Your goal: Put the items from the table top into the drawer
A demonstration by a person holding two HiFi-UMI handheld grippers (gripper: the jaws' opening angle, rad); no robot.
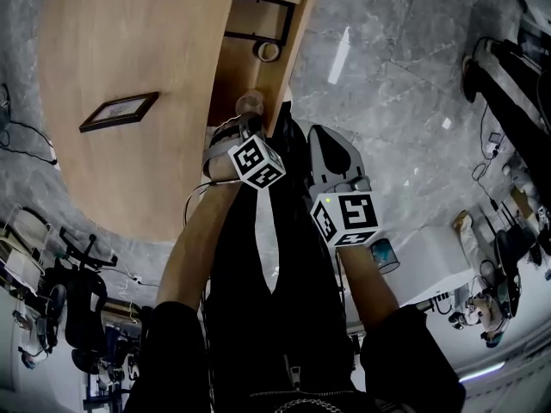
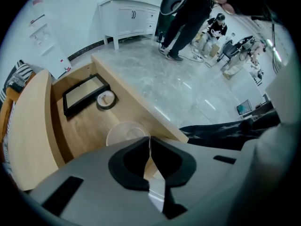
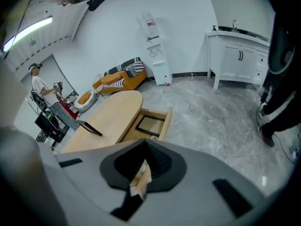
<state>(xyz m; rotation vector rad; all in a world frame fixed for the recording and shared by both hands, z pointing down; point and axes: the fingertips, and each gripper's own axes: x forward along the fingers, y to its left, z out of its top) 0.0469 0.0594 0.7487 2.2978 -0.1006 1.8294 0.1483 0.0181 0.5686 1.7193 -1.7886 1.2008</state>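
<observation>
1. Tabletop of pale oval wood [image 1: 129,33] carries one dark-framed picture [image 1: 119,110], not yet stowed.
2. Open wooden drawer [image 1: 297,33] holds a black rectangular frame [image 2: 84,93] and a grey tape roll [image 2: 106,99].
3. Left gripper [image 2: 149,159] pinches a clear round cup [image 2: 123,132] by its rim, low over the drawer for release.
4. Right gripper [image 3: 141,171] waits aside, jaws seemingly together and empty.

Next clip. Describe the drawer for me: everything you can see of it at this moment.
The drawer is light wood, like the table it slides from, and stands pulled well out over the grey floor. A black picture frame lies flat at its far end, with a tape roll beside it. At the near end the left gripper, jaws shut on the wall of a clear cup, holds the cup over the drawer; whether the cup touches the bottom is unclear.
</observation>
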